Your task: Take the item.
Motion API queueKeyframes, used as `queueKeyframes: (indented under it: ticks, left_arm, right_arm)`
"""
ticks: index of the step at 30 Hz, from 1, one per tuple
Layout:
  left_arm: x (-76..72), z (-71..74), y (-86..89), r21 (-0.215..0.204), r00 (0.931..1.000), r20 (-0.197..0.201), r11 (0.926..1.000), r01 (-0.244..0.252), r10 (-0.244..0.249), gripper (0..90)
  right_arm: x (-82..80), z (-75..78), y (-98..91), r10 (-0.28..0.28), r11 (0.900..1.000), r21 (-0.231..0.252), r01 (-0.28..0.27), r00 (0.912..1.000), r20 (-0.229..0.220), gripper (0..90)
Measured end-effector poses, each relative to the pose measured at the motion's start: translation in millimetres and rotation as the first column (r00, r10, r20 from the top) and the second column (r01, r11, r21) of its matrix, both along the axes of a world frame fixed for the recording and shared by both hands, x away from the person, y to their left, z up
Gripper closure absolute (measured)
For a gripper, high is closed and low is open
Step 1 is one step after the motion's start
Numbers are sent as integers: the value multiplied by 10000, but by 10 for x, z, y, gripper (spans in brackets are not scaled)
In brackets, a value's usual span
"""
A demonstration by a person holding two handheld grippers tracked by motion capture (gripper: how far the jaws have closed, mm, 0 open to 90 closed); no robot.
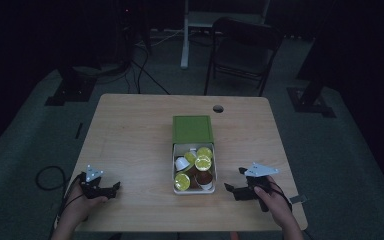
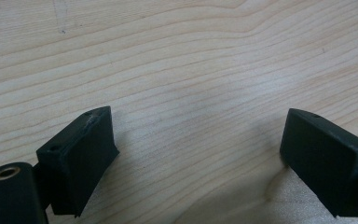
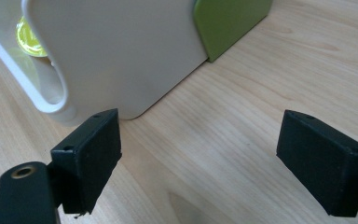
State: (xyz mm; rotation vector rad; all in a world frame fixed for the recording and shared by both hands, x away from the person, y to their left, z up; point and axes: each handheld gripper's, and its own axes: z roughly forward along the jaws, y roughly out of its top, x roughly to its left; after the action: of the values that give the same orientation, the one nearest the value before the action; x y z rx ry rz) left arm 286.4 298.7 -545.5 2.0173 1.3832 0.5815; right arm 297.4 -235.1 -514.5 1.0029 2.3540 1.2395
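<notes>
A green box sleeve (image 1: 192,129) lies at the middle of the wooden table (image 1: 130,130). A white drawer (image 1: 174,170) is pulled out of it toward me and holds several capsules, most with yellow lids (image 1: 203,162). My right gripper (image 1: 232,188) rests near the front right, open, its jaws pointing at the drawer's right side. In the right gripper view the open gripper (image 3: 198,140) has bare wood between its jaws, with the drawer wall (image 3: 121,56), the green sleeve (image 3: 228,23) and a yellow lid (image 3: 28,37) just beyond. My left gripper (image 1: 111,189) sits at the front left, open (image 2: 198,140) over bare wood.
A round cable hole (image 1: 218,108) is in the table's far side. A dark chair (image 1: 242,50) stands behind the table, with stands and cables on the floor around it. A small grey piece (image 1: 298,199) lies at the table's front right edge.
</notes>
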Motion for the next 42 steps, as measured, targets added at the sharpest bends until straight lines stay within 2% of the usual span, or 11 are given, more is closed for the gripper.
queueKeyframes:
  ticks: [8, 11, 16, 24, 33, 42]
  left_arm:
    - [0, 0, 0, -4, 10000, -1, 10000, -4, 4, 103]
    - [0, 0, -1, -6, 10000, -1, 10000, -4, 4, 103]
    - [0, 0, 0, -3, 10000, -1, 10000, -1, 1, 103]
    - [0, 0, -1, -7, 10000, -2, 10000, -6, 6, 103]
    - [0, 0, -1, -5, 10000, 1, 10000, -4, 4, 103]
    - [-1, 0, -1, -6, 10000, -1, 10000, -4, 4, 103]
  right_arm:
    - [-30, -109, 96, 545, 9978, -370, -552, 9983, -190, 129]
    - [-41, -162, 151, 1045, 9909, -845, -1049, 9945, -92, 128]
    - [-36, -219, 181, 1448, 9841, -1018, -1458, 9893, -172, 132]
    - [-24, -280, 215, 1667, 9802, -1004, -1708, 9848, -486, 132]
    - [-13, -352, 255, 2157, 9654, -1376, -2215, 9748, -562, 132]
    - [-2, -353, 260, 2183, 9646, -1384, -2246, 9741, -592, 124]
